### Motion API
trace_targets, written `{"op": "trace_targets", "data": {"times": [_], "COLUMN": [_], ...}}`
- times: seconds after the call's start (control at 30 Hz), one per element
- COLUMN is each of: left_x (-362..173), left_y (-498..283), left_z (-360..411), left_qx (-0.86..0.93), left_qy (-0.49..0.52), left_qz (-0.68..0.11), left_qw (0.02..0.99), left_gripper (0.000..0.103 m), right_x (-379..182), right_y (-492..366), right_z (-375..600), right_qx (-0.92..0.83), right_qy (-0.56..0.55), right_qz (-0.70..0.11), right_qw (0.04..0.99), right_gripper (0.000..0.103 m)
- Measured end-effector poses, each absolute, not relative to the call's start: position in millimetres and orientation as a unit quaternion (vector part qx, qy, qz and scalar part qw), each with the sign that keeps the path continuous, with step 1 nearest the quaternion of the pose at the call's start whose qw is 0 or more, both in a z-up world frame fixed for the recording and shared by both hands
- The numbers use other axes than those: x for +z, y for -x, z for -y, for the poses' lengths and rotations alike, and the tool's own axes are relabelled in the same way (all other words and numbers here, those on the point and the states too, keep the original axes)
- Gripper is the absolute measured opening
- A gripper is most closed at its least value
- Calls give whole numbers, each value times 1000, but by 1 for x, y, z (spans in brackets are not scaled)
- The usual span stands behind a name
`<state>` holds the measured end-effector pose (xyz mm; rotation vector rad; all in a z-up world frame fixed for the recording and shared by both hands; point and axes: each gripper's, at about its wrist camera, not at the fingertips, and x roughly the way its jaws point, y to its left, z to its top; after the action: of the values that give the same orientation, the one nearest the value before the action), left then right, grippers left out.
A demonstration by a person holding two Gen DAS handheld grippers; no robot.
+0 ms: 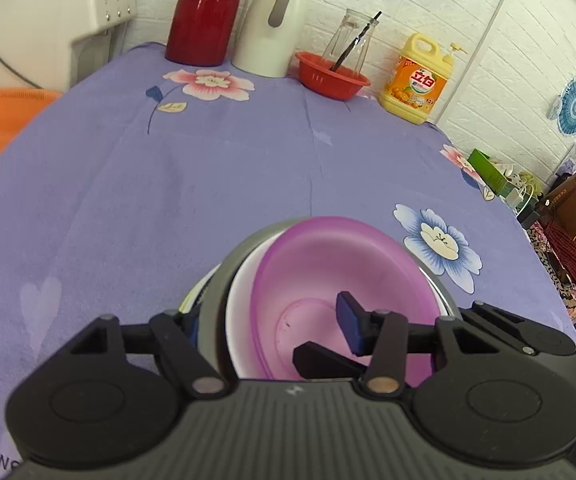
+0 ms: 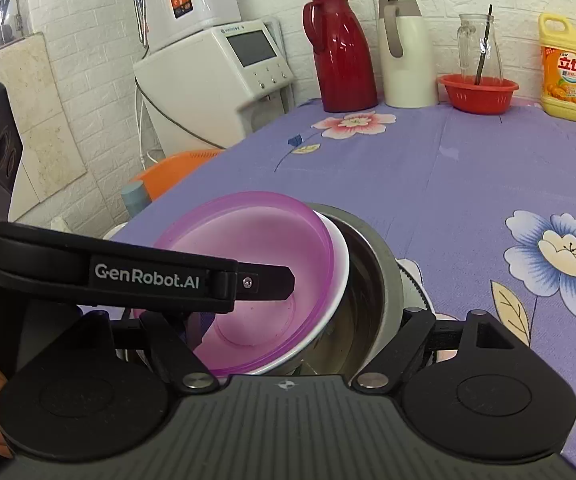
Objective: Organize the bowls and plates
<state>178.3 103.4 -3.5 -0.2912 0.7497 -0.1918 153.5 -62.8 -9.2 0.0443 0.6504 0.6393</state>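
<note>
Left gripper [image 1: 268, 320] appeared clamped across the near wall of a stack of bowls [image 1: 327, 280], one finger inside the top bowl and the other outside the stack, largely hidden behind the metal rim. Across from it, the right gripper [image 2: 301, 320] straddled the same stack, but its pads were covered, so whether it was pressing or loose could not be told.

Beneath them spread the table's purple floral cloth [image 1: 208, 168]. The stack sat over its near corner, close to the edge by the orange plastic basin [image 2: 168, 172]; whether it rested on the cloth or was raised off it was unclear.

Outermost was the round stainless-steel bowl [image 2: 371, 280]. Inside it lay the white bowl [image 2: 341, 280], and inside that the translucent purple plastic bowl [image 2: 256, 240]. The purple one lay askew, its rim tipped up toward the table edge rather than seated level. A pale patterned rim [image 2: 409, 276], possibly a plate, showed under the steel bowl.

By this look, the main risk was the loose purple bowl sliding out if the stack tilted further. A one-wall grip could also lever the heavy steel bowl free, and the table edge was close enough for a fall.
</note>
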Motion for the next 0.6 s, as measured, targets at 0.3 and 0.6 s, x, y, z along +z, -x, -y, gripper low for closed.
{"op": "trace_targets", "data": {"times": [0.3,0.6], "left_x": [-9,22], "left_y": [-183,-180], "left_z": [-97,-108], "left_qx": [-116,-85], "left_qy": [127,123], "left_qz": [-359,-299], "left_qw": [918,943], "left_gripper": [65,73], "right_x": [-18,-8], "right_y": [-157,-157], "right_z": [62,68], "right_qx": [296,284], "right_qy": [-19,-31], "right_qz": [-327,-305], "right_qw": [897,909], "right_gripper": [103,103]}}
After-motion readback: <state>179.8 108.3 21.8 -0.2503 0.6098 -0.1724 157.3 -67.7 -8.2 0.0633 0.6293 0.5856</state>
